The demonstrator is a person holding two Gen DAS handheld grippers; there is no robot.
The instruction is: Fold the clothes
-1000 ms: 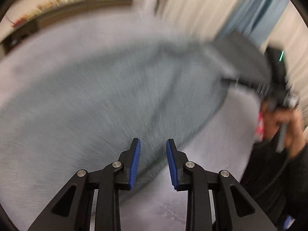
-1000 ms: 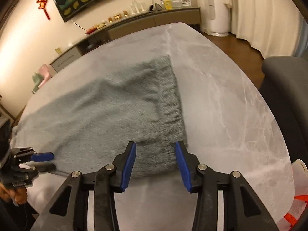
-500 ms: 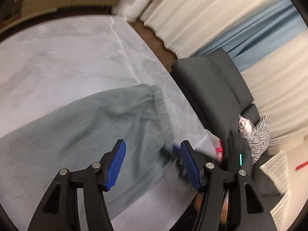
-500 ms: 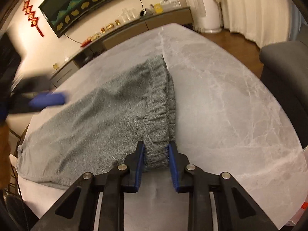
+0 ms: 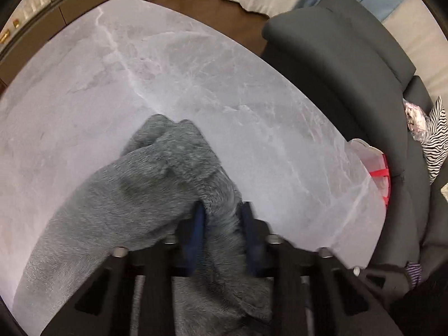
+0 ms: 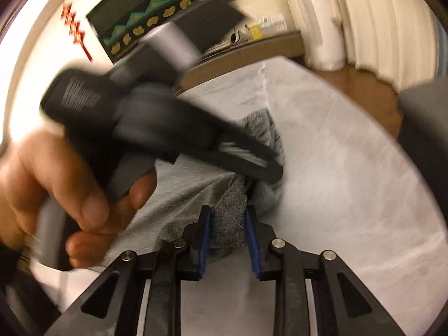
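- Fuzzy grey knitted garment (image 5: 156, 196) bunches on the grey marble table (image 5: 252, 89).
- Left gripper (image 5: 222, 224) clamps it.
- Right gripper (image 6: 228, 229) pinches its ribbed waistband just beside, left crossing over.

A grey marble table (image 5: 252, 89) carries the work. Off its right edge sit a dark sofa (image 5: 341, 56) and zebra-striped cushion (image 5: 436, 145); cream curtains (image 6: 372, 14) hang behind.

A grey marble-look table (image 5: 252, 89) with pale veins carries a single fuzzy grey garment (image 5: 126, 196). The cloth lies bunched on the near part of the top; the far part of the table shows bare stone.
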